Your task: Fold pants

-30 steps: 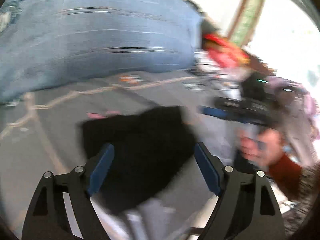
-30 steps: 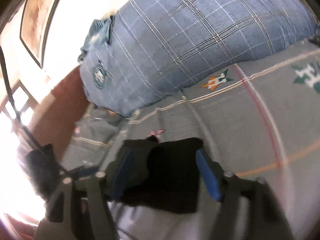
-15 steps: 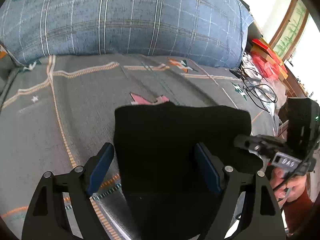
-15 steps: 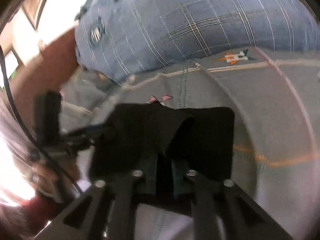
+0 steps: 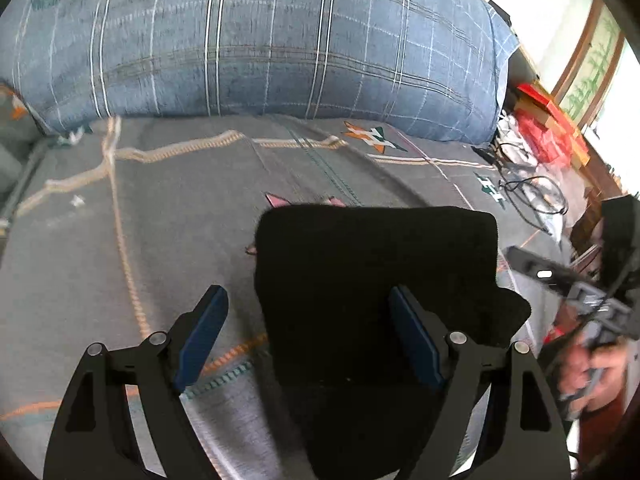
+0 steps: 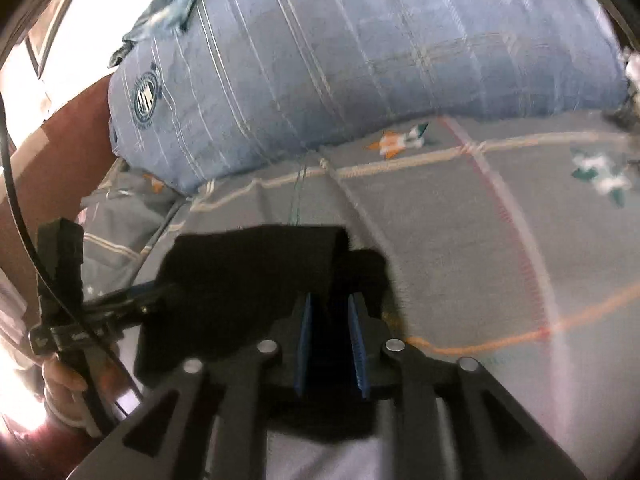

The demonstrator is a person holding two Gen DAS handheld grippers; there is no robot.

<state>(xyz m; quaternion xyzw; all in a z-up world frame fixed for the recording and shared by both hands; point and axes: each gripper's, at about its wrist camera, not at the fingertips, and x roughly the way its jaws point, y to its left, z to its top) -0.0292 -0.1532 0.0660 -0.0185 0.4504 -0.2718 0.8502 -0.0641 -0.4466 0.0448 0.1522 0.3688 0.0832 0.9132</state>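
The black pants (image 5: 372,280) lie folded into a rough rectangle on the grey patterned bedspread (image 5: 160,216). My left gripper (image 5: 308,312) is open, its blue pads wide apart above the near left part of the pants, holding nothing. My right gripper (image 6: 329,312) is shut on a fold of the pants (image 6: 256,272) at their near right edge. The right gripper also shows in the left wrist view (image 5: 560,280), at the pants' right side. The left gripper shows at the left of the right wrist view (image 6: 80,320).
A big blue plaid pillow (image 5: 260,40) lies across the far side of the bed. Red boxes (image 5: 548,128) and black cables (image 5: 532,196) sit off the bed's far right. A brown headboard (image 6: 52,168) stands at the left of the right wrist view.
My right gripper has closed on the pants' edge. My left gripper stays open and has steadied over the pants, which now lie flatter and squarer.
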